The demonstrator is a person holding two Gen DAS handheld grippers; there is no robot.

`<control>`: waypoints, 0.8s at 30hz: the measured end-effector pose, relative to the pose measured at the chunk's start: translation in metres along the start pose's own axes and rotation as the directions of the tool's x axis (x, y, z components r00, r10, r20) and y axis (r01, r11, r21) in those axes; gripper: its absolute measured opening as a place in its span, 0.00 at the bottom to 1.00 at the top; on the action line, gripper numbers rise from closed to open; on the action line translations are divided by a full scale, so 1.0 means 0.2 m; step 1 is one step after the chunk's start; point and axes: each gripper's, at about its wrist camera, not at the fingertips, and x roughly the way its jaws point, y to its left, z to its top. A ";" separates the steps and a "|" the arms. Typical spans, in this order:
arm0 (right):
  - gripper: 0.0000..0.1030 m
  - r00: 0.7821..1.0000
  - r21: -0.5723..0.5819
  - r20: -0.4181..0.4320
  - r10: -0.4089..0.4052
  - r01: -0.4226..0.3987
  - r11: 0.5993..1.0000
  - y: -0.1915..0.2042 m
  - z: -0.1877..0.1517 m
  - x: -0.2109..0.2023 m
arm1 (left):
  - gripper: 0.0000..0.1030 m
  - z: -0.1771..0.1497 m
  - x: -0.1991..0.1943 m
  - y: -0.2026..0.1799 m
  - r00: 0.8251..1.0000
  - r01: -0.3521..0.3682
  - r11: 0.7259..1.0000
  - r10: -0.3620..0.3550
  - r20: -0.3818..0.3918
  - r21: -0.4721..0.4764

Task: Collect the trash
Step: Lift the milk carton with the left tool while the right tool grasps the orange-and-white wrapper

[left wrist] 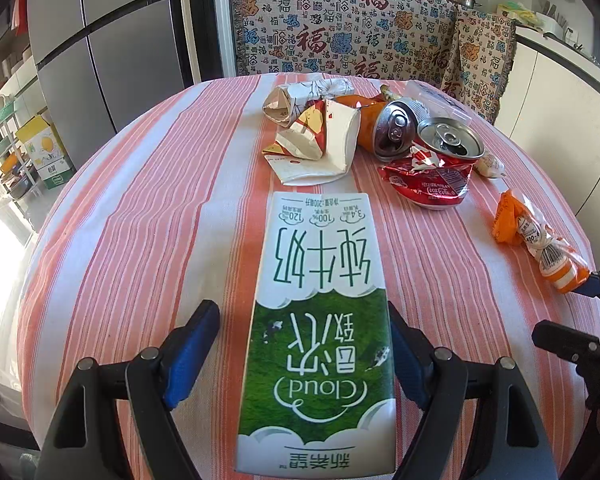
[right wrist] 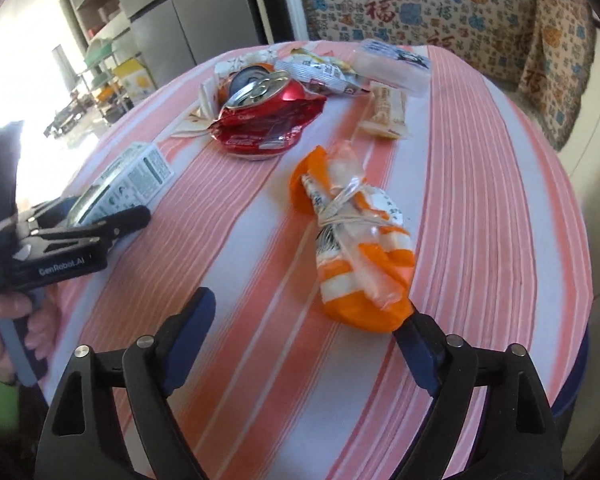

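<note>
Nearest, left gripper (left wrist: 304, 356) with jaws spread around the milk carton (left wrist: 320, 320), long axis running straight out between the pads, right pad seemingly against its side, left pad apart. Right gripper (right wrist: 308, 328) with fingers wide, nothing between them, right fingertip (right wrist: 410, 326) just at the near end of the knotted orange wrapper (right wrist: 360, 240), long axis away and slightly leftward, offset to the right of the gap. Farther on the striped tablecloth (right wrist: 500, 200), crushed red can (right wrist: 268, 116) and paper scraps.
</note>
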 end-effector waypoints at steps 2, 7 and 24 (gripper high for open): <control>0.88 1.000 -0.041 0.011 -0.018 0.019 0.999 0.02 -0.02 0.01 | 0.79 0.00 0.00 0.00 1.000 0.000 1.000 0.000 0.000 0.000; 0.91 0.999 -0.100 -0.009 -0.039 0.038 0.994 0.05 -0.02 0.02 | 0.79 -0.01 -0.02 0.01 1.000 0.022 1.000 -0.022 -0.002 0.010; 0.89 0.953 -0.136 -0.303 0.009 -0.052 0.989 -0.11 0.36 0.12 | 0.78 0.09 -0.10 0.02 0.985 0.141 0.982 -0.127 -0.114 0.125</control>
